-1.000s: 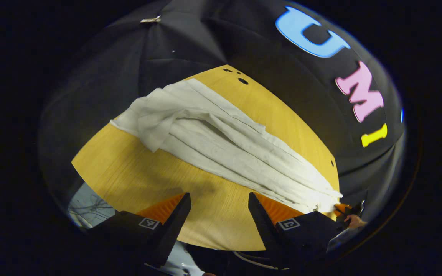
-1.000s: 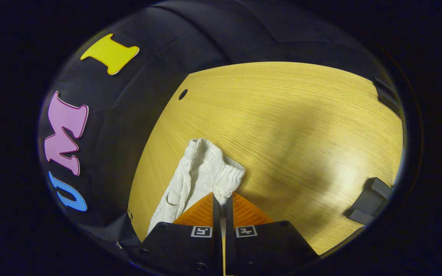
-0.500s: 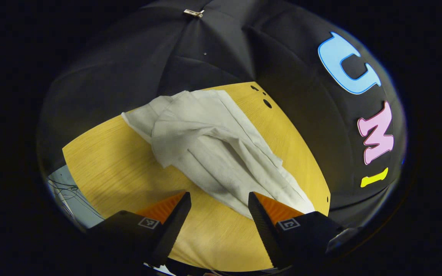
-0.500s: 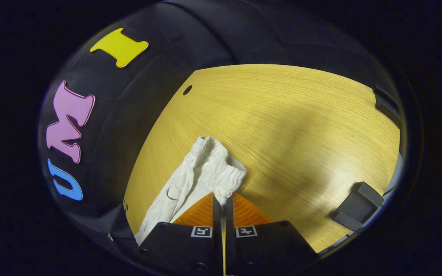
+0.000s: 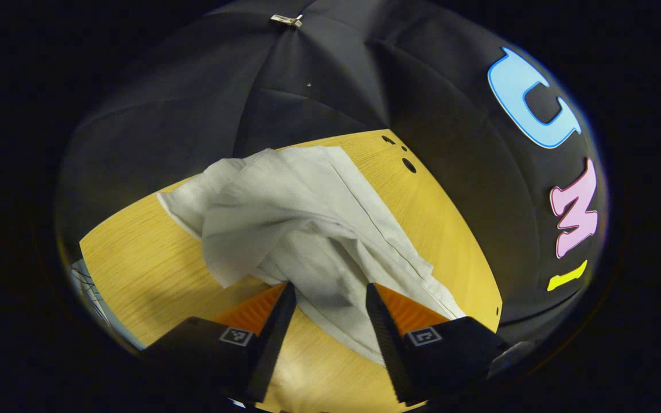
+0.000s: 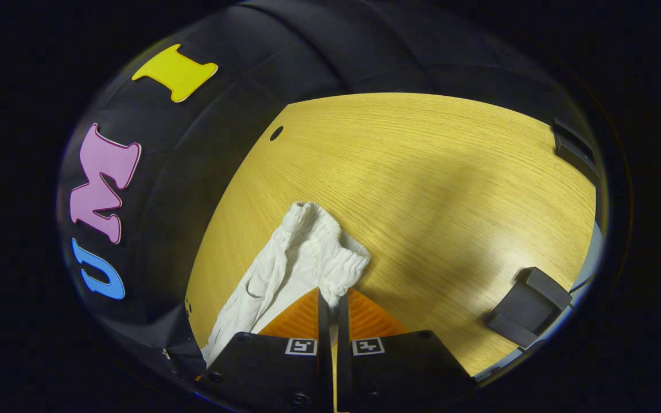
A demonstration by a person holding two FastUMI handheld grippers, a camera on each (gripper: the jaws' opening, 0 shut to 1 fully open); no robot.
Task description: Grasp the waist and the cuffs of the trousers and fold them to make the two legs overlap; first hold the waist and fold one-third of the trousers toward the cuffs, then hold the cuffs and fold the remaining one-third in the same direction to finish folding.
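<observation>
Since the earlier frame the left gripper [image 5: 327,293] had closed in on the trousers [image 5: 302,223], so that its spread fingers straddled the near edge of the cloth instead of bare wood. Largest in both views was the yellow wooden worktop [image 6: 422,172], with the white trousers lying crumpled across it; in the left gripper view they ran from about 10 o'clock down toward 5 o'clock, one layer flopped over another. That gripper's jaws stood wide, with cloth between them but not pinched. In the right gripper view the right gripper [image 6: 328,298] was closed tight on the gathered elastic waist [image 6: 330,258] of the trousers at 6 o'clock, the bunched band rising just above its fingertips. A dark block [image 6: 528,307] sat on the worktop's edge near 4 o'clock, and a small round hole [image 6: 276,133] showed toward 11 o'clock.
</observation>
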